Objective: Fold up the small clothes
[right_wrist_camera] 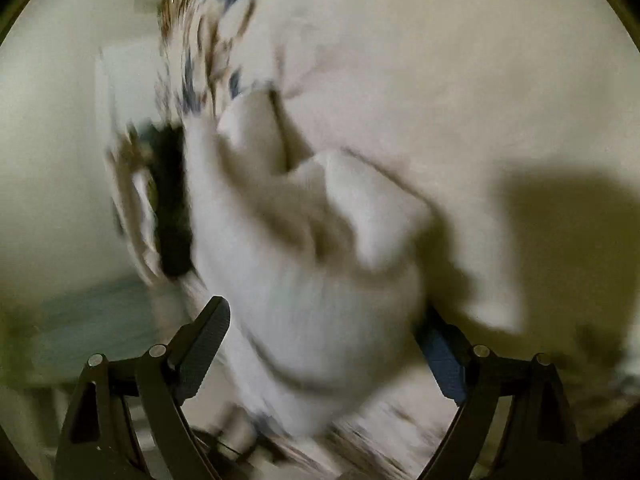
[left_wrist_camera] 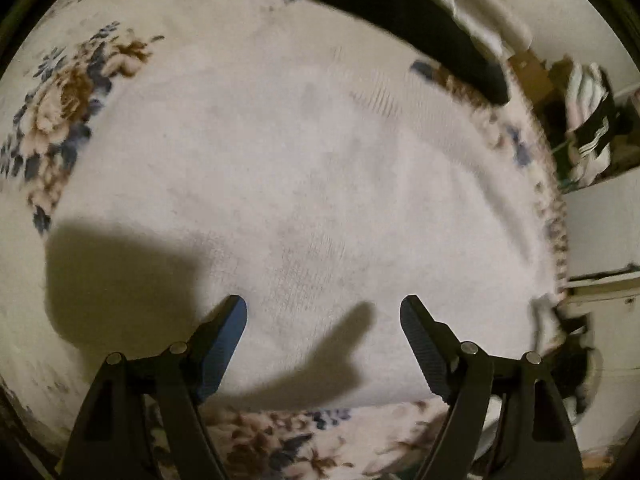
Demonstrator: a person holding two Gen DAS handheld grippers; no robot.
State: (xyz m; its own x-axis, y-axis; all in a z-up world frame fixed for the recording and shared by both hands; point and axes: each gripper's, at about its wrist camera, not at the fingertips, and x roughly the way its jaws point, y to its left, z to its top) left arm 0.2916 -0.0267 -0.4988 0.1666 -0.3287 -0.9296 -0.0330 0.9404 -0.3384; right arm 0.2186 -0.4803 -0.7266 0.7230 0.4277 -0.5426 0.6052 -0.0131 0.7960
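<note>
Dim warm light, hard shadows, fisheye-warped edges (right wrist view motion-blurred).

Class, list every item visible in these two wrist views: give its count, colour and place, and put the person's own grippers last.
white garment: one, white, spread flat on the floral cover, ahead of the left gripper
floral cover: one, cream with brown and blue flowers, under the garment
black cloth: one, black, far edge of the cover
bunched white cloth: one, white, blurred, between the right fingers
left gripper: one, black, open
right gripper: one, black, open

right view blurred | white garment (right_wrist_camera: 304,280) hides right tool's fingertip
</note>
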